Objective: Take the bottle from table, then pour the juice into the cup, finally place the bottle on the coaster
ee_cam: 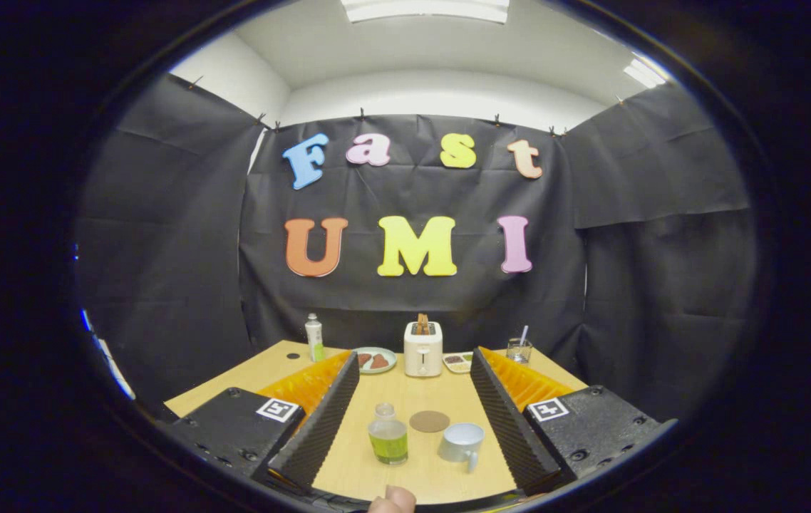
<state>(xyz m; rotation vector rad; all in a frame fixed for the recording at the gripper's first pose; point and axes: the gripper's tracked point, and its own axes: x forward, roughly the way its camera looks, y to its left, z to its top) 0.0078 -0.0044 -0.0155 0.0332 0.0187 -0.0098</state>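
Between the spread fingers of the hand-held gripper (412,456), on the wooden surface (441,399), stand the bottle (388,434) with green juice low in it, the coaster (429,421) just behind and beside it, and the cup (462,443) to its right, handle toward the camera. Fingers wide apart, holding nothing. Task status: not begun as far as visible; bottle ungrasped, coaster bare. All three steps remain. Cup interior is hidden, probably empty. Far end: toaster (423,348), plate (375,360), small tray (458,362), glass (519,349), second bottle (314,338); contents too small to identify. A fingertip (393,500) intrudes at the near edge, cut off.
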